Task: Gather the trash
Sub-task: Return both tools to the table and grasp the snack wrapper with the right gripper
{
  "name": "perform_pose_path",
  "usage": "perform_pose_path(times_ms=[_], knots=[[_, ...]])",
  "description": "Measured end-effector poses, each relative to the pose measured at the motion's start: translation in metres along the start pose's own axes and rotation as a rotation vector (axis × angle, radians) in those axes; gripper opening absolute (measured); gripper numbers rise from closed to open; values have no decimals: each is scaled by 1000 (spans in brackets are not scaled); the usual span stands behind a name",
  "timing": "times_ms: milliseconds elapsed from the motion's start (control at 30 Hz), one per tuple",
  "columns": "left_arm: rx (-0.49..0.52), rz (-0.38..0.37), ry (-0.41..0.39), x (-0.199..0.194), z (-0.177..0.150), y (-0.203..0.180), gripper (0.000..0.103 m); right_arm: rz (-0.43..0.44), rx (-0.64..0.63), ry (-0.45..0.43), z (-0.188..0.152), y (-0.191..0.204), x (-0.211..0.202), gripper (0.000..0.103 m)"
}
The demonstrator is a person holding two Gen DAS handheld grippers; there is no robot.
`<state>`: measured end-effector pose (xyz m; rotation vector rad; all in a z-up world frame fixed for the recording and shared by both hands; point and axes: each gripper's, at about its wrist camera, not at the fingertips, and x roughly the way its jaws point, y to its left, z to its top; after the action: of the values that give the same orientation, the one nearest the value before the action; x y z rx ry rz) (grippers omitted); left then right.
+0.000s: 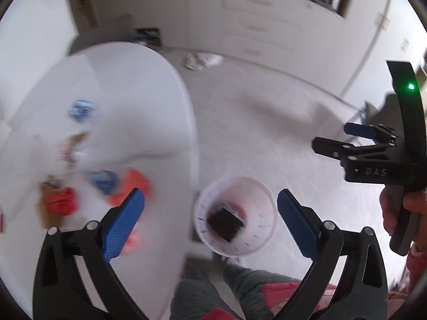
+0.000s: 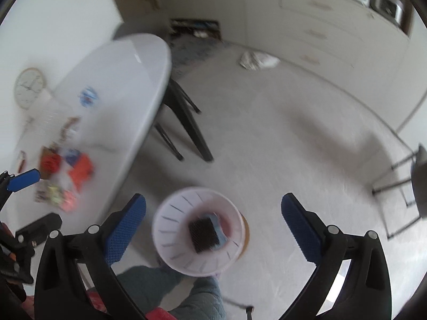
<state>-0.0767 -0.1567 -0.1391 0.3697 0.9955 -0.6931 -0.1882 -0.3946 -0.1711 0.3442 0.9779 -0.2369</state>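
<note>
A white bin (image 1: 256,242) (image 2: 170,229) stands on the floor beside the white oval table (image 1: 128,85) (image 2: 125,74). A dark wrapper with a blue edge (image 1: 225,222) (image 2: 204,233) lies inside it. My left gripper (image 1: 211,194) (image 2: 48,196) hangs open above the bin with nothing between its blue pads. My right gripper (image 2: 213,197) (image 1: 331,136) is also open and empty, high over the bin. Several wrappers remain on the table: a red one (image 1: 60,200) (image 2: 49,161), an orange one (image 1: 132,186) (image 2: 81,170), and a blue-and-white one (image 1: 81,109) (image 2: 88,97).
Black chair legs (image 2: 186,130) stand under the table's far side, and another chair (image 2: 416,184) is at the right. A crumpled white bag (image 1: 202,60) (image 2: 257,60) lies by the cabinets. A person's legs (image 1: 240,288) are just below the bin. Pale floor stretches to the right.
</note>
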Motion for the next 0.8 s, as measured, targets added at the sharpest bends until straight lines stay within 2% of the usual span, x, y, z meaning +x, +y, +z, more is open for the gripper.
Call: perform_pose_path(times_ms=[200,367,600,800], knots=[[-131,122,-79,-48,0,64,95,57,-122,-78,40,58,-13,101],[-241,195,-87,-59,-12,113,95,100,-182,-73,55,99,0,101],[-349,274,-56,-57,-38,180,95,192,-237,30,61,161,44,101],[-441,273,-25,-47,-52,225,95,253,-245,116,81,222,93,101]])
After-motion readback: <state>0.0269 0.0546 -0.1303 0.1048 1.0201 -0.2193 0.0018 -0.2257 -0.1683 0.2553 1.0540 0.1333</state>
